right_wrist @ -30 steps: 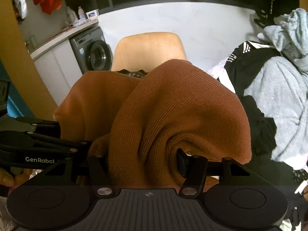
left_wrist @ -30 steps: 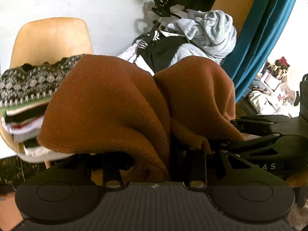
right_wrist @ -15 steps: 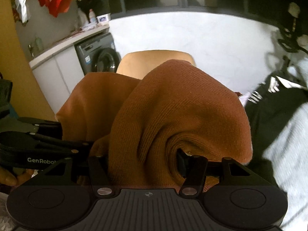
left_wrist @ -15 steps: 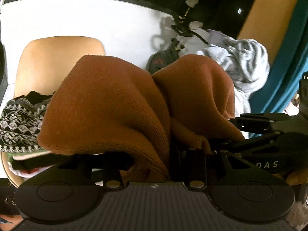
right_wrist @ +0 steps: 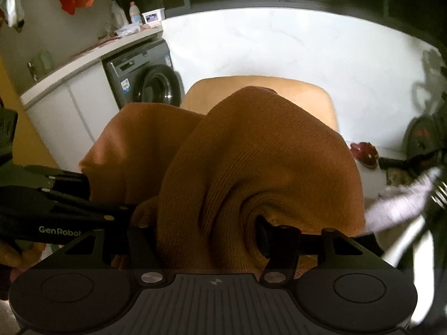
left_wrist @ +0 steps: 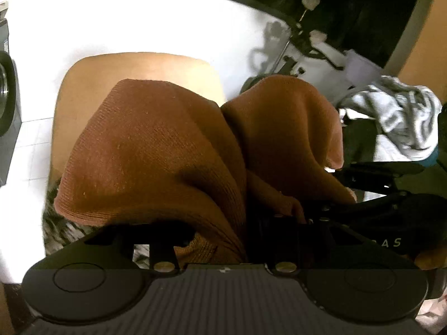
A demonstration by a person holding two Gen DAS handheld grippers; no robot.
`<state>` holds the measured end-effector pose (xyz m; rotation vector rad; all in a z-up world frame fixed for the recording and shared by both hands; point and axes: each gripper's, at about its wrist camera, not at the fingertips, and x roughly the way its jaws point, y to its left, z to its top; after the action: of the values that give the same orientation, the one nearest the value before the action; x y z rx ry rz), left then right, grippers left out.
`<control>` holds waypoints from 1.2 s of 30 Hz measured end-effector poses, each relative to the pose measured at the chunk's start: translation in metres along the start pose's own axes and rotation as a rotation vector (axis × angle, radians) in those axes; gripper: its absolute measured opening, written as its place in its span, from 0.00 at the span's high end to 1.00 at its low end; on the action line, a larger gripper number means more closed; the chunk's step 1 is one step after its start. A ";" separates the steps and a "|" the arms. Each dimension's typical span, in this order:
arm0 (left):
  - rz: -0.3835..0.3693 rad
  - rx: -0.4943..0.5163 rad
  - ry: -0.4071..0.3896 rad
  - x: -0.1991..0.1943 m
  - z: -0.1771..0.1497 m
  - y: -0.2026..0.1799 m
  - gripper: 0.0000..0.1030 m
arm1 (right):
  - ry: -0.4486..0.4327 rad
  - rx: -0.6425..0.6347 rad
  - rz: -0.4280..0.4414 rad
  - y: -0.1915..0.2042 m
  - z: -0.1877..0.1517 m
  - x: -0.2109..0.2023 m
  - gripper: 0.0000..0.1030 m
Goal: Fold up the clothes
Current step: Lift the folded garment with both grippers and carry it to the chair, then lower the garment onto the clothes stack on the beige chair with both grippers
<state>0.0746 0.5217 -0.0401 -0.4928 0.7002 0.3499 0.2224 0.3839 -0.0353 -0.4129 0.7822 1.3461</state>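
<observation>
left gripper (left_wrist: 223,217): clamped on a thick fold of the brown sweater (left_wrist: 156,153), which mounds over and hides both fingers.
right gripper (right_wrist: 212,223): likewise grasping the sweater's other end, just beside the left.
sweater's place: bunched between and ahead of both pairs of fingers, above the tan chair (left_wrist: 83,89).
risk: the bulky knit may slip from one grip and unfold.
second risk: with the fingers hidden, the drop may land crooked on the patterned pile (left_wrist: 56,223) below.

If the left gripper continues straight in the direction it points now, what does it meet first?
Probably the tan chair. The left gripper is clamped on the brown sweater, which drapes over its fingers and hides the path. A patterned garment lies lower left on the seat; depth is unclear.
</observation>
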 end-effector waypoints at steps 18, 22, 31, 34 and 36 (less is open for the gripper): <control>0.035 -0.174 0.322 0.114 0.011 0.136 0.61 | 0.249 0.210 0.045 -0.081 0.021 0.210 0.41; 0.035 -0.214 0.336 0.119 0.005 0.136 0.57 | 0.280 0.226 0.079 -0.086 0.022 0.215 0.34; 0.057 -0.206 0.295 0.107 -0.004 0.139 0.71 | 0.286 0.231 0.117 -0.098 0.023 0.203 0.43; 0.060 -0.220 0.254 0.087 0.001 0.144 0.73 | 0.286 0.184 0.097 -0.098 0.031 0.191 0.51; 0.085 -0.248 0.222 0.070 0.000 0.156 0.74 | 0.276 0.163 0.068 -0.105 0.038 0.177 0.52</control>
<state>0.0522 0.6608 -0.1369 -0.7468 0.8995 0.4694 0.3386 0.5131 -0.1516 -0.4511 1.1351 1.2923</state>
